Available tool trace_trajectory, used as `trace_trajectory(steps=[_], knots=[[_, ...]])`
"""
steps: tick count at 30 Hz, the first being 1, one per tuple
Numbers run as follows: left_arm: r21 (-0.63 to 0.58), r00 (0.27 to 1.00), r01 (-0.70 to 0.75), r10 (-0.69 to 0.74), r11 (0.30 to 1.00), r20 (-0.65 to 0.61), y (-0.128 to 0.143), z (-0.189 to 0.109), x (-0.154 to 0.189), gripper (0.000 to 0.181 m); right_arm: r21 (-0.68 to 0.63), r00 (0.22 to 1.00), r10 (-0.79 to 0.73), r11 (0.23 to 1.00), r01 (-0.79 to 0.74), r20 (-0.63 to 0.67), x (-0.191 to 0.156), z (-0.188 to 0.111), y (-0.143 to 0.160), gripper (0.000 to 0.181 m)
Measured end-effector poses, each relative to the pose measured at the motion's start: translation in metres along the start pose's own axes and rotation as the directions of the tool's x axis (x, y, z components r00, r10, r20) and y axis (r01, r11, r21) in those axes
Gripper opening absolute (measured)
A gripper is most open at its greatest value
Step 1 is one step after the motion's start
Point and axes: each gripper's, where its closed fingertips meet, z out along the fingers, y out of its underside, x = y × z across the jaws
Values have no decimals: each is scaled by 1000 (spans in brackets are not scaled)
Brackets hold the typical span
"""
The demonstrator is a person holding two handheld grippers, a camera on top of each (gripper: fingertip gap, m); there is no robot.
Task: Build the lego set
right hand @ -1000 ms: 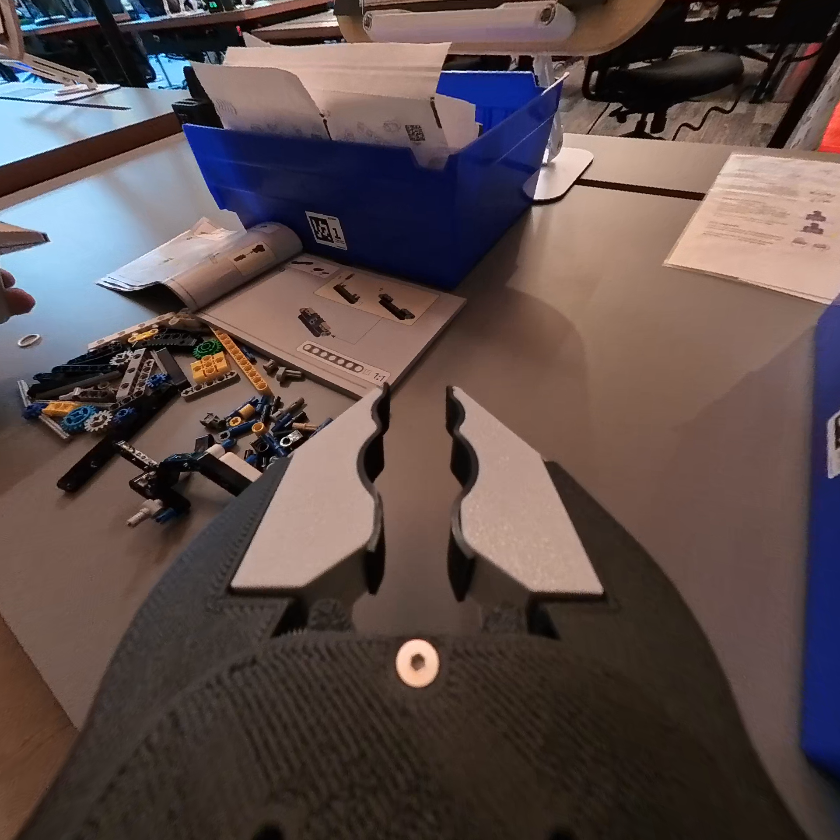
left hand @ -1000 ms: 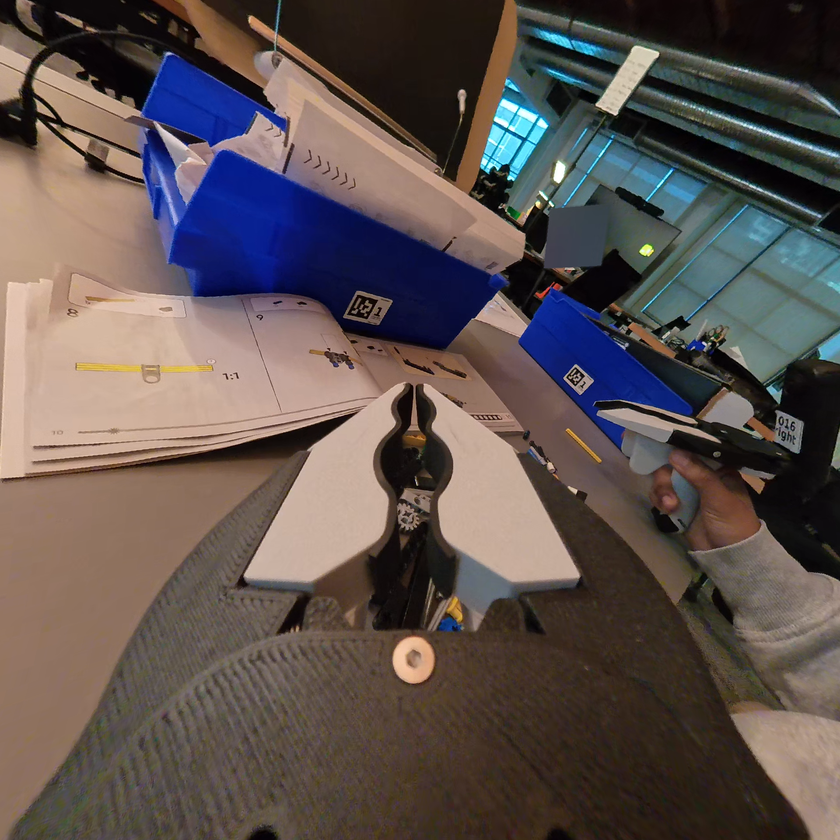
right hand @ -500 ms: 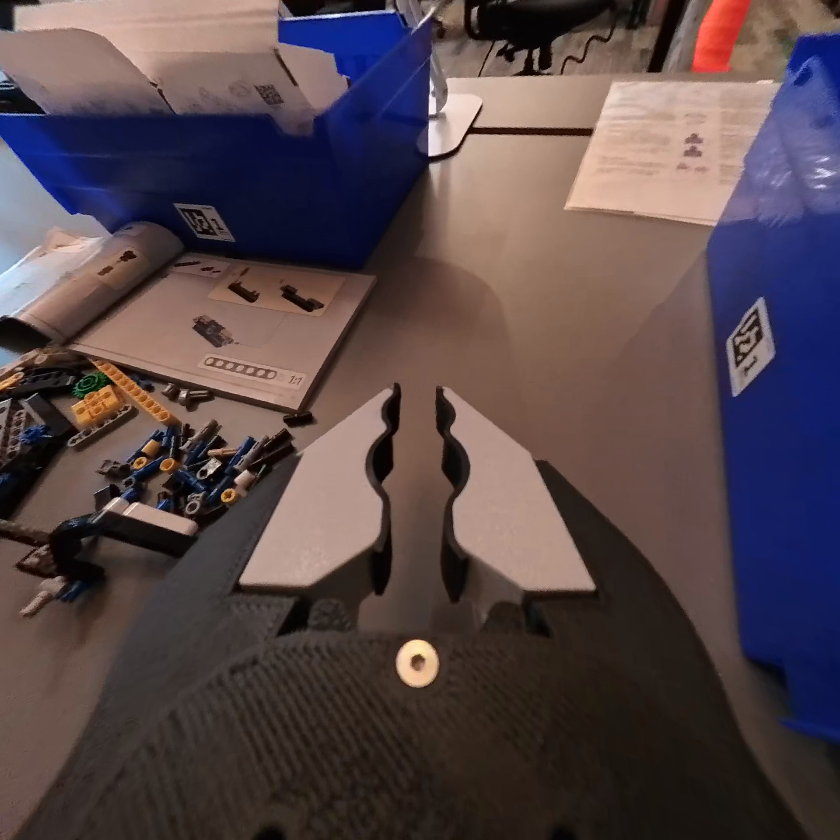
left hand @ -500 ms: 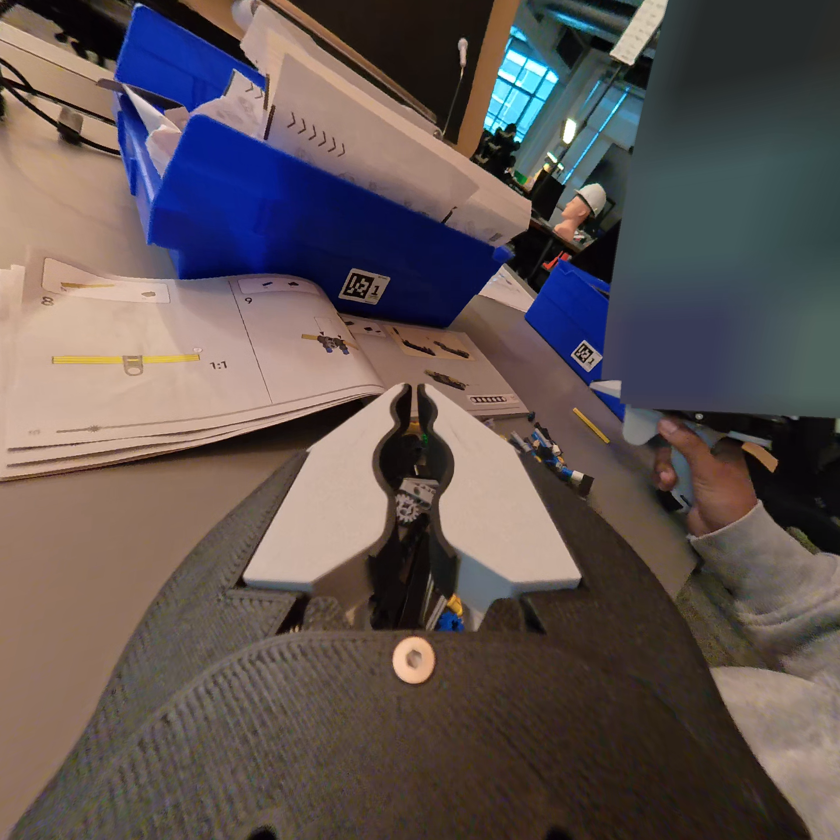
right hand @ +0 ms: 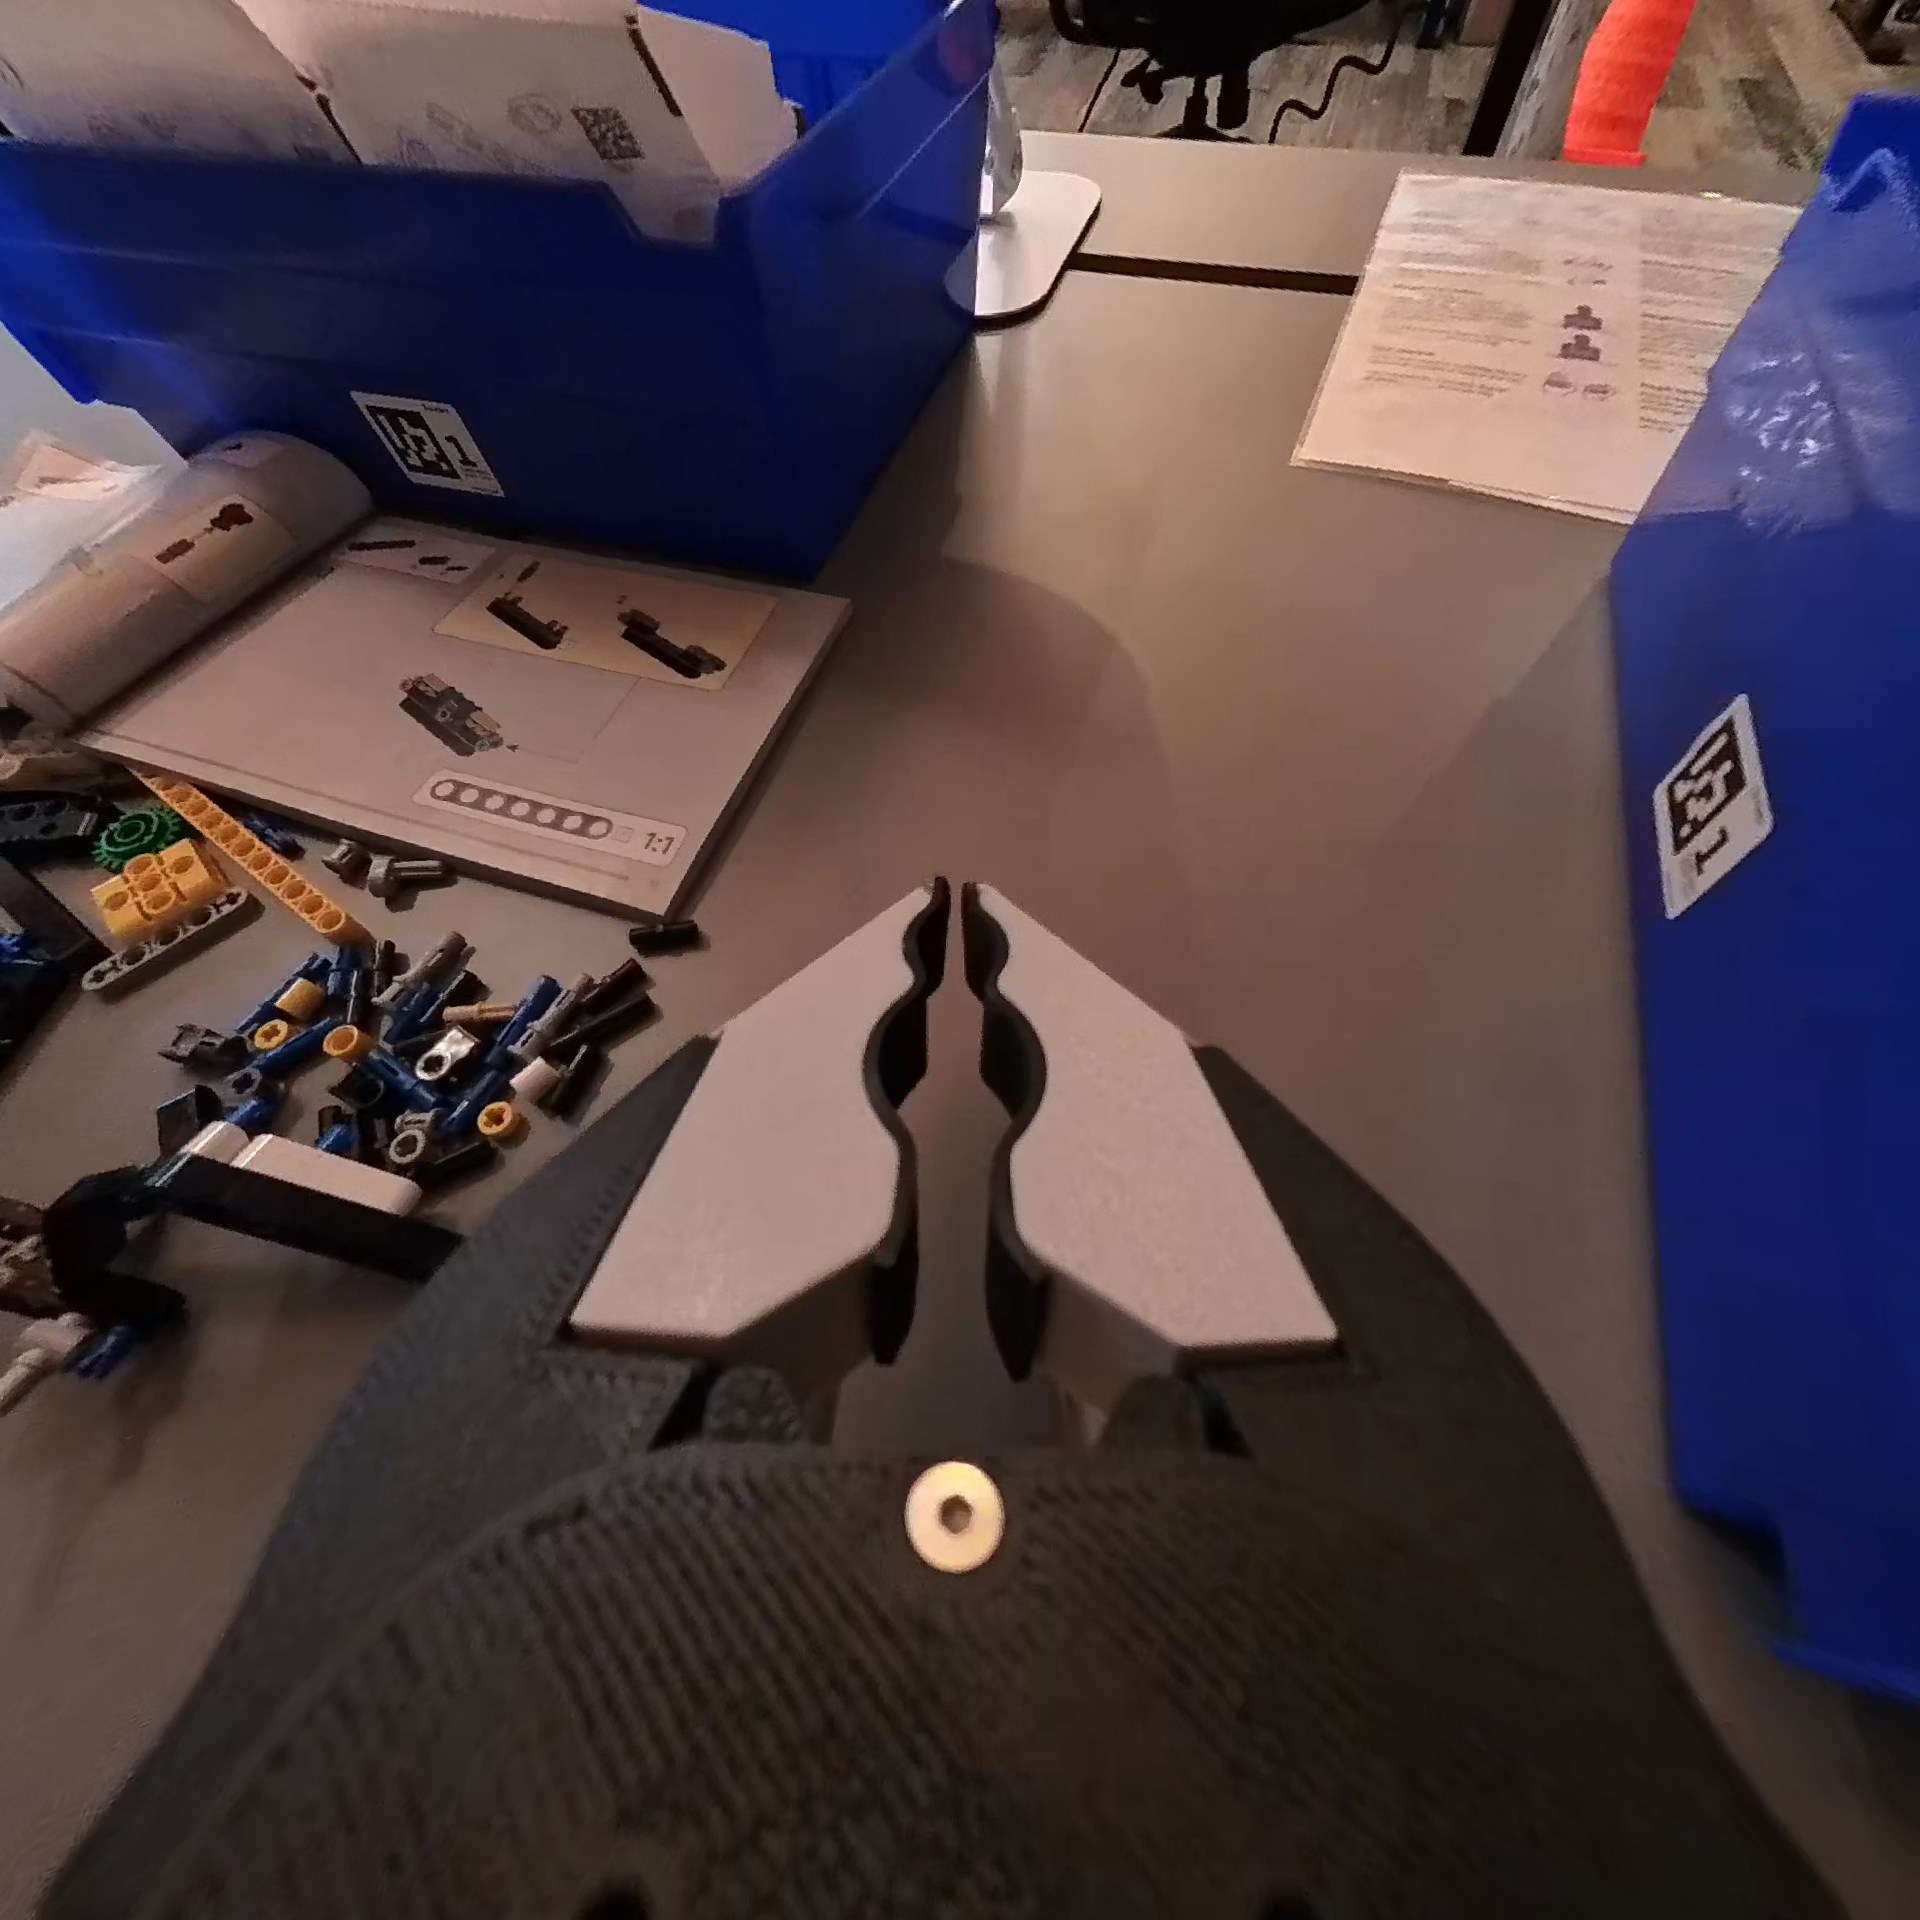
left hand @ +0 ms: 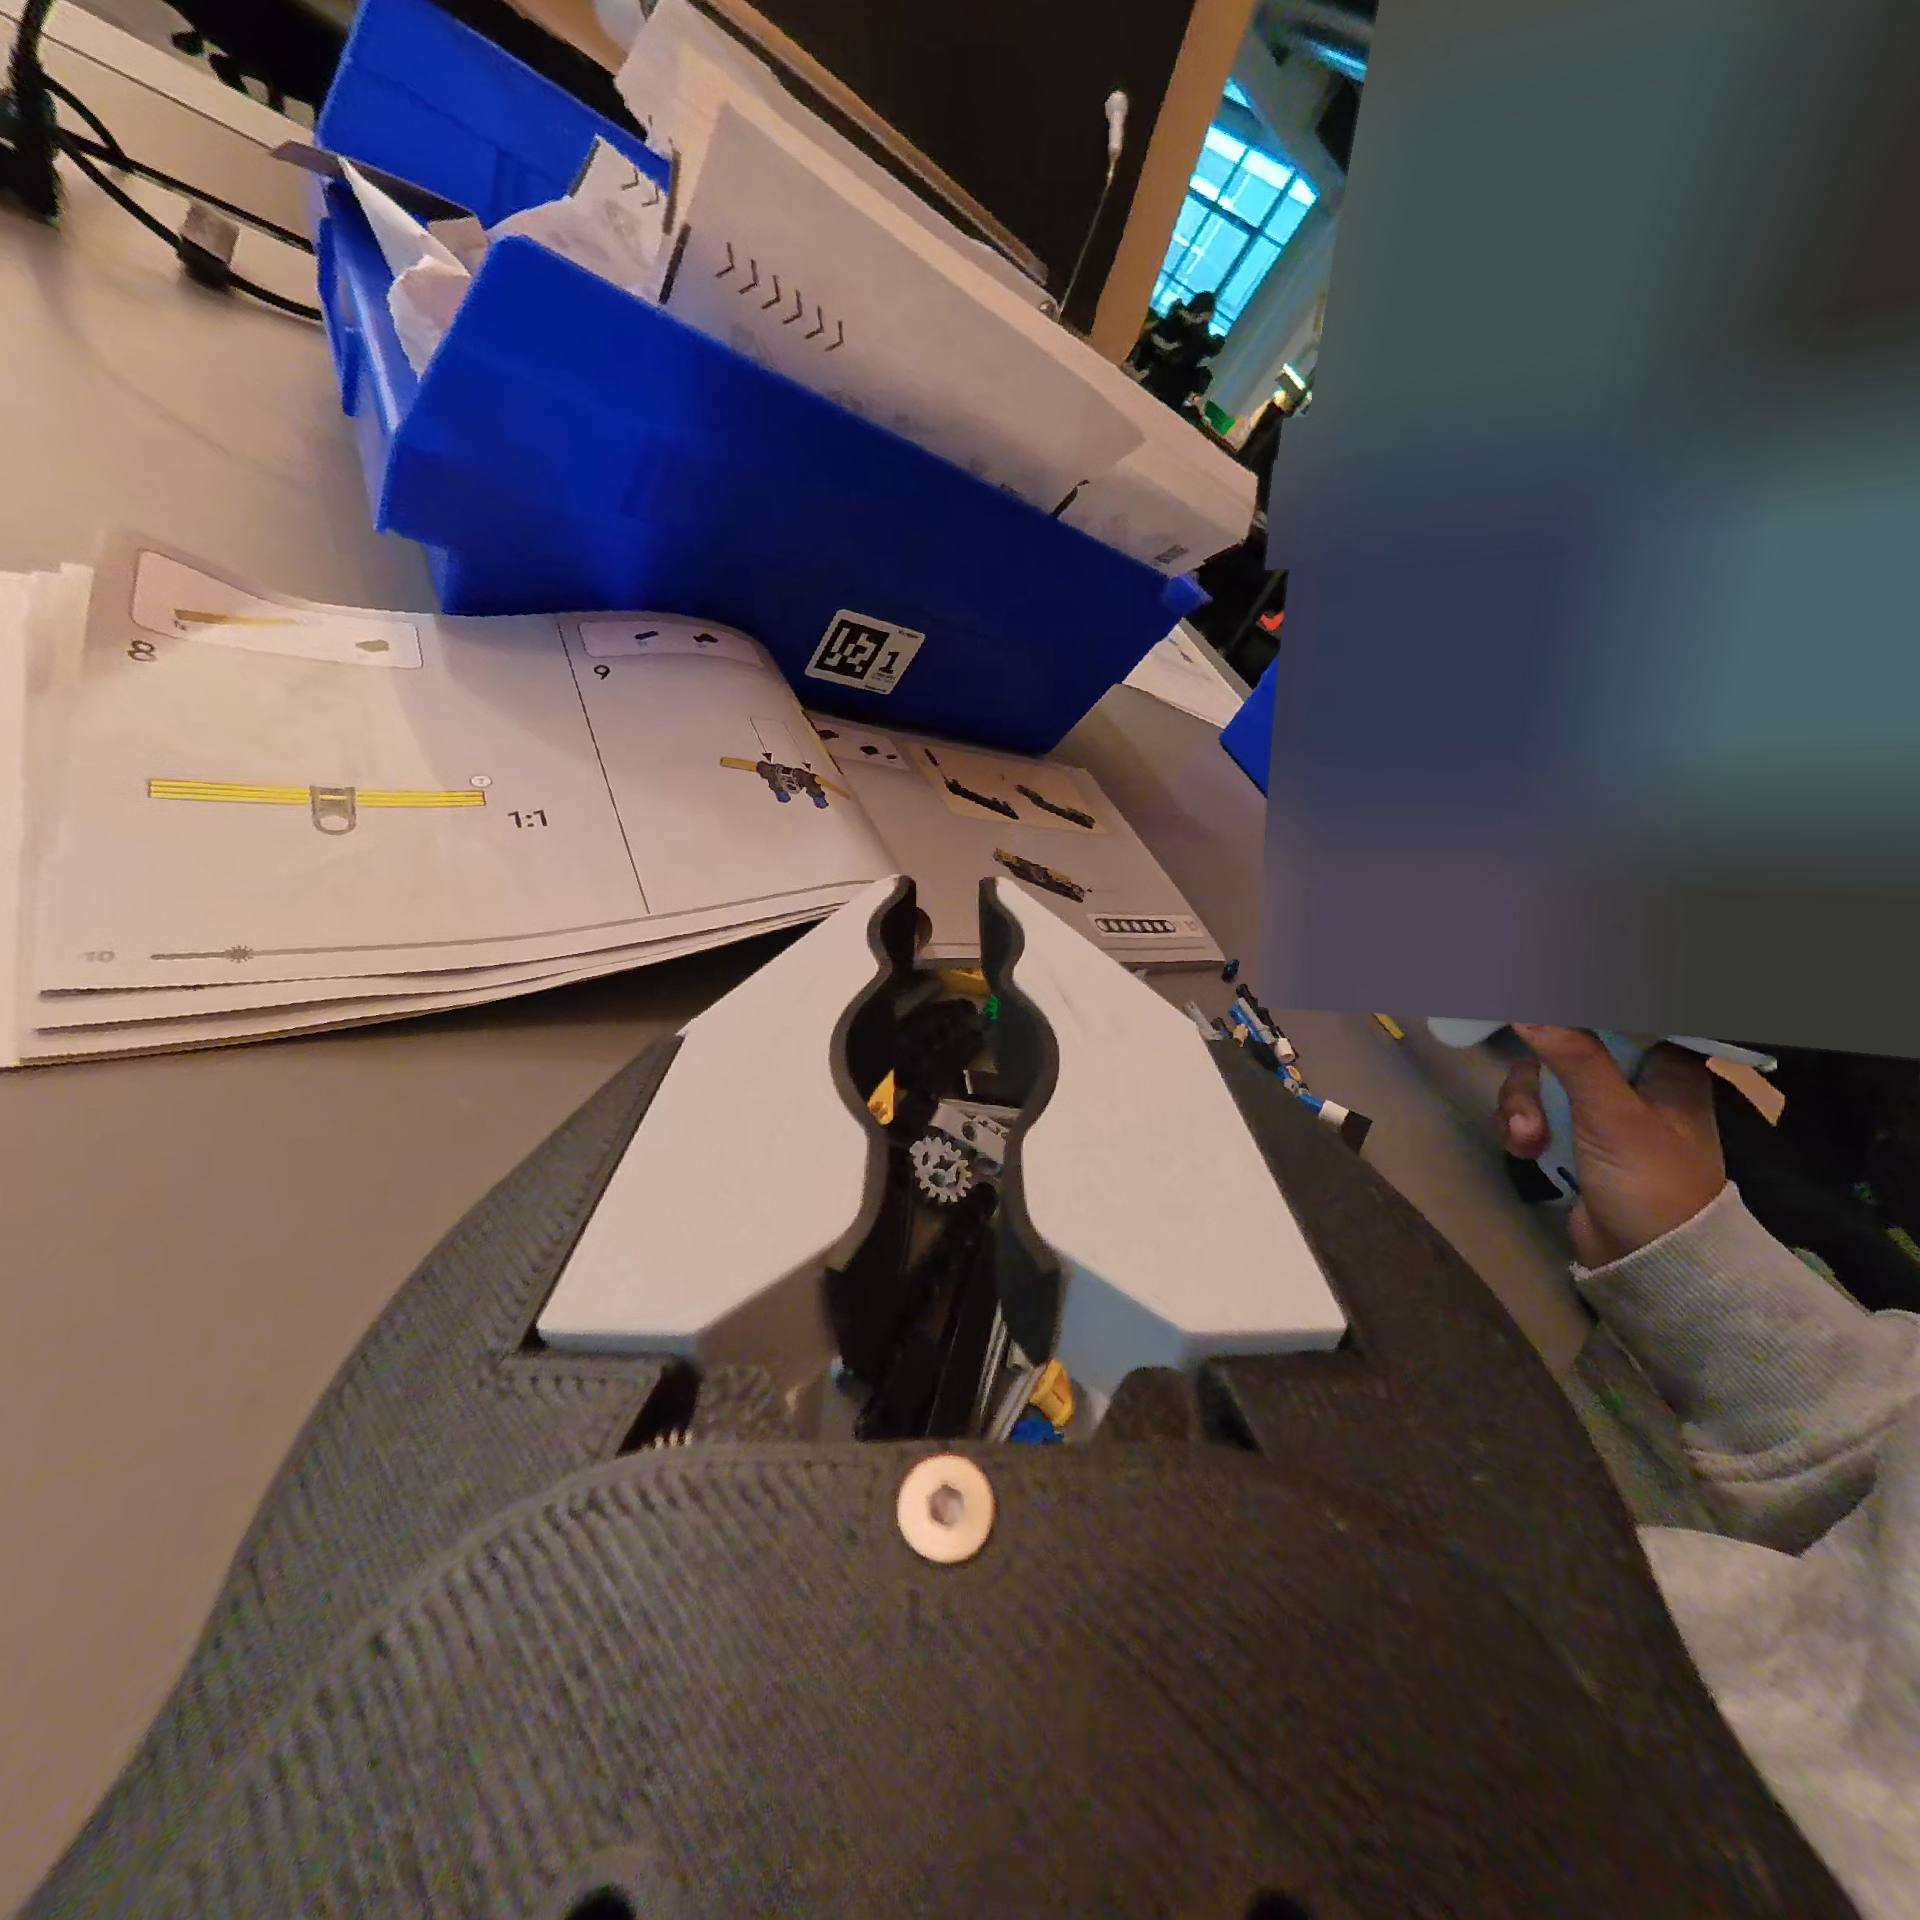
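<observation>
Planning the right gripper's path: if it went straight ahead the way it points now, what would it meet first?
Probably nothing soon: ahead of the right gripper lies bare table; the blue bin sits off to its right. Depth is unclear.

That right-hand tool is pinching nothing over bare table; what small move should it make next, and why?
Probably swing left and open. The right gripper has its fingers nearly together, empty, above bare table, while the loose pins lie to its left, beside the open instruction booklet.

A grey table (right hand: 1195, 644) carries an open instruction booklet (right hand: 540, 707) and loose lego pieces (right hand: 416, 1039) left of the right jaws, blue bins (right hand: 1787, 935) either side.
</observation>
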Motion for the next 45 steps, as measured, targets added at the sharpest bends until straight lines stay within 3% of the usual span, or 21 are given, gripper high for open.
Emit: trace_trajectory(steps=[21, 31, 45], knots=[[-46, 971, -239, 238, 970, -27, 11, 3, 29, 20, 110, 996, -61, 993, 53, 69, -20, -9, -14, 1], [-26, 921, -381, 377, 924, -93, 17, 1, 52, 23, 75, 986, -83, 994, 73, 141, -38, -4, -10, 2], [-41, 924, -376, 371, 926, -94, 18, 2, 51, 21, 63, 983, -72, 996, 62, 168, -41, -3, -8, 3]])
